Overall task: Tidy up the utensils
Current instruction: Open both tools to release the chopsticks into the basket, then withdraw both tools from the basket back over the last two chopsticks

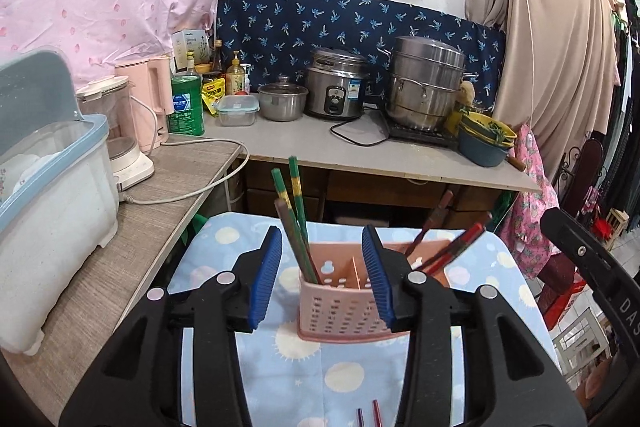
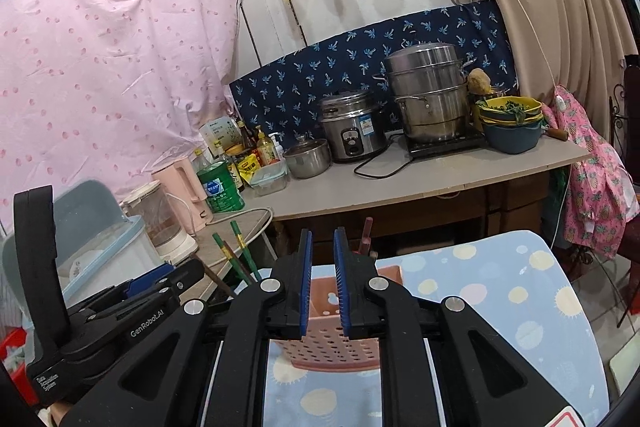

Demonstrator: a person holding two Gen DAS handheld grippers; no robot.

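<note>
A pink perforated utensil holder (image 1: 344, 307) stands on the blue patterned cloth (image 1: 344, 379). Green chopsticks (image 1: 296, 195) and a brown one stand in its left compartment; red and brown chopsticks (image 1: 452, 247) lean in its right side. Two more chopstick tips (image 1: 368, 417) lie on the cloth at the bottom edge. My left gripper (image 1: 326, 239) is open and empty, its blue pads astride the holder's left part. My right gripper (image 2: 323, 239) is open with a narrow gap, empty, just above the holder (image 2: 332, 347). The left gripper shows at the left of the right wrist view (image 2: 132, 287).
A grey counter (image 1: 320, 143) behind holds a rice cooker (image 1: 336, 87), steamer pot (image 1: 424, 87), small pot, bottles and stacked bowls (image 1: 484, 139). A wooden shelf at left carries a dish box (image 1: 48, 195), blender and cable. Curtains hang right.
</note>
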